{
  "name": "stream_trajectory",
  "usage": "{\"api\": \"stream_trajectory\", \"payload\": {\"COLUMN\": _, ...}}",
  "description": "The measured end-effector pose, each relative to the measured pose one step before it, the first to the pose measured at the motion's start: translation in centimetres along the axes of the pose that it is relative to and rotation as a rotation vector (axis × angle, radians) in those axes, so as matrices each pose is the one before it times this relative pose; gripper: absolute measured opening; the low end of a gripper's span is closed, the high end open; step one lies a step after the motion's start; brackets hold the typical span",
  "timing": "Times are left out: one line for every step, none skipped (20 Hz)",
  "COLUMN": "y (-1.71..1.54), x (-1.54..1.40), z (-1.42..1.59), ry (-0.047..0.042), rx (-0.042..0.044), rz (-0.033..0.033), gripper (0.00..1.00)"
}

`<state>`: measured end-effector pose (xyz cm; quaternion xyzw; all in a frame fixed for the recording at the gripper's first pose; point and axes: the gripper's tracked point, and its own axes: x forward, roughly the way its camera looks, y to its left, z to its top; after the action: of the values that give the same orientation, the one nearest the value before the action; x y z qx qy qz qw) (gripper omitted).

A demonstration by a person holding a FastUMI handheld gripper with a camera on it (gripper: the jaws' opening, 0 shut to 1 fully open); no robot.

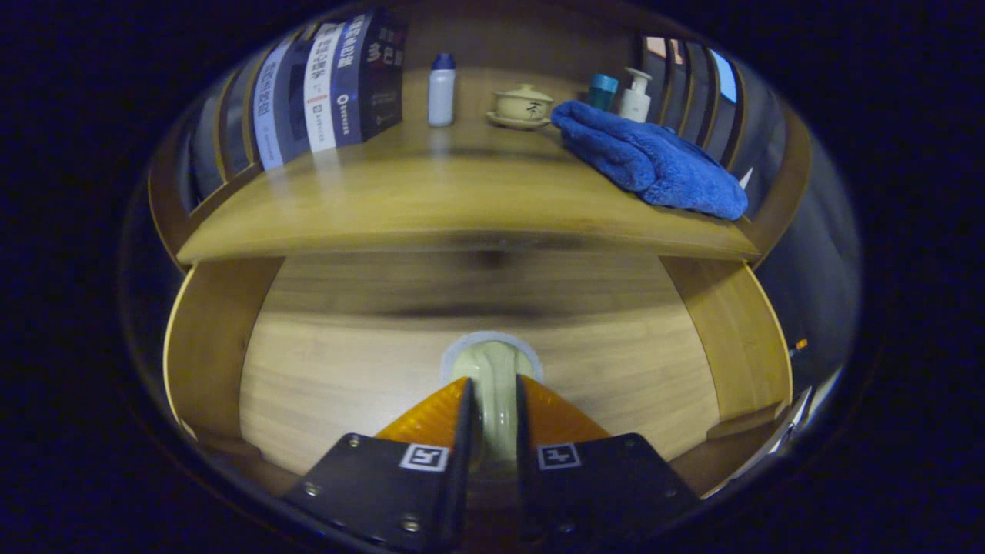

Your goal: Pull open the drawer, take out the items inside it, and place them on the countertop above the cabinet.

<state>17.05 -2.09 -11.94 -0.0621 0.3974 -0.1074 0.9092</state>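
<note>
On the table (pixel 462 208) that tops the wooden cabinet, a row of upright books (pixel 331 81) stands at the far left, spines facing the camera. Beside them stands a white bottle with a blue cap (pixel 442 88), then a cream lidded teacup on its saucer (pixel 522 105). A rumpled blue towel (pixel 650 158) sprawls from the teacup toward the table's right end, part of it in front of a teal-capped container (pixel 602 90) and a white pump bottle (pixel 636 94).

Below the table's front edge, the pale wood drawer front (pixel 346 369) faces the camera, framed by the cabinet's 2 side panels (pixel 208 346). A cream, glossy drawer handle (pixel 492 385) sits on a round pale base at the middle of the drawer front. Its long axis runs out from the wood toward the camera, in line with the 2 fingers.

The hand-held gripper (pixel 492 419) is nearly closed, and the handle lies squarely between its fingers, with the inner face of each finger against a side of the handle. The handle's base shows just beyond the fingertips. Nothing stands between the hand-held gripper and the drawer front. How far the drawer stands out from the cabinet is not clear.
</note>
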Motion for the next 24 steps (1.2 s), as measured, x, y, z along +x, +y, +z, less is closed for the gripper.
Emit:
{"api": "stream_trajectory", "payload": {"y": -0.388, "x": 0.217, "z": -0.269, "ry": -0.01325, "rx": 0.00919, "rz": -0.02046, "gripper": 0.26}}
{"api": "stream_trajectory", "payload": {"y": -0.021, "x": -0.311, "z": -0.009, "ry": -0.01057, "rx": 0.02215, "rz": 0.00536, "gripper": 0.25}}
{"api": "stream_trajectory", "payload": {"y": 0.238, "x": -0.298, "z": 0.095, "ry": -0.03476, "rx": 0.04088, "rz": 0.00993, "gripper": 0.25}}
{"api": "stream_trajectory", "payload": {"y": 0.393, "x": -0.296, "z": 0.395, "ry": -0.04381, "rx": 0.03039, "rz": 0.02099, "gripper": 0.25}}
{"api": "stream_trajectory", "payload": {"y": 0.026, "x": -0.296, "z": 0.248, "ry": -0.03527, "rx": 0.01443, "rz": 0.01054, "gripper": 0.24}}
{"api": "stream_trajectory", "payload": {"y": 0.004, "x": -0.270, "z": -0.078, "ry": -0.02057, "rx": -0.00752, "rz": 0.00457, "gripper": 0.24}}
{"api": "stream_trajectory", "payload": {"y": 0.139, "x": -0.259, "z": -0.248, "ry": -0.01410, "rx": -0.02337, "rz": -0.00171, "gripper": 0.24}}
{"api": "stream_trajectory", "payload": {"y": 0.068, "x": -0.297, "z": 0.221, "ry": -0.02530, "rx": -0.03676, "rz": -0.00509, "gripper": 0.24}}
{"api": "stream_trajectory", "payload": {"y": -0.176, "x": -0.193, "z": 0.455, "ry": -0.02241, "rx": -0.02231, "rz": -0.01323, "gripper": 0.24}}
{"api": "stream_trajectory", "payload": {"y": 0.195, "x": -0.332, "z": 0.276, "ry": -0.02045, "rx": -0.01027, "rz": -0.00362, "gripper": 0.24}}
{"api": "stream_trajectory", "payload": {"y": 0.093, "x": -0.205, "z": 0.331, "ry": -0.01028, "rx": -0.00415, "rz": -0.00196, "gripper": 0.24}}
{"api": "stream_trajectory", "payload": {"y": 0.115, "x": -0.418, "z": 0.282, "ry": -0.01392, "rx": 0.00023, "rz": 0.00530, "gripper": 0.24}}
{"api": "stream_trajectory", "payload": {"y": 0.119, "x": -0.403, "z": 0.677, "ry": -0.02498, "rx": 0.00810, "rz": 0.00368, "gripper": 0.24}}
{"api": "stream_trajectory", "payload": {"y": 0.034, "x": -0.432, "z": 0.940, "ry": -0.03770, "rx": 0.01690, "rz": 0.00163, "gripper": 0.24}}
{"api": "stream_trajectory", "payload": {"y": -0.117, "x": -0.494, "z": 0.845, "ry": -0.03182, "rx": 0.01707, "rz": -0.00161, "gripper": 0.24}}
{"api": "stream_trajectory", "payload": {"y": -0.558, "x": -0.129, "z": 0.569, "ry": -0.01294, "rx": 0.00969, "rz": -0.02060, "gripper": 0.24}}
{"api": "stream_trajectory", "payload": {"y": -1.150, "x": -0.185, "z": -0.125, "ry": 0.02666, "rx": 0.01047, "rz": -0.04246, "gripper": 0.24}}
{"api": "stream_trajectory", "payload": {"y": 0.214, "x": -0.116, "z": -0.303, "ry": 0.03212, "rx": 0.01620, "rz": 0.01942, "gripper": 0.20}}
{"api": "stream_trajectory", "payload": {"y": 0.600, "x": 0.863, "z": -0.428, "ry": 0.03515, "rx": 0.02394, "rz": 0.02201, "gripper": 0.20}}
{"api": "stream_trajectory", "payload": {"y": 0.136, "x": 0.652, "z": -0.452, "ry": 0.03970, "rx": 0.01191, "rz": 0.01047, "gripper": 0.23}}
{"api": "stream_trajectory", "payload": {"y": -0.268, "x": 0.773, "z": -0.711, "ry": 0.05137, "rx": -0.00320, "rz": -0.00337, "gripper": 0.22}}
{"api": "stream_trajectory", "payload": {"y": -0.225, "x": 0.404, "z": -0.733, "ry": 0.05948, "rx": -0.01341, "rz": -0.00815, "gripper": 0.22}}
{"api": "stream_trajectory", "payload": {"y": 0.087, "x": 0.622, "z": -0.876, "ry": 0.04864, "rx": -0.00764, "rz": 0.00260, "gripper": 0.22}}
{"api": "stream_trajectory", "payload": {"y": -0.009, "x": 0.473, "z": -0.450, "ry": 0.03003, "rx": -0.01099, "rz": -0.00213, "gripper": 0.22}}
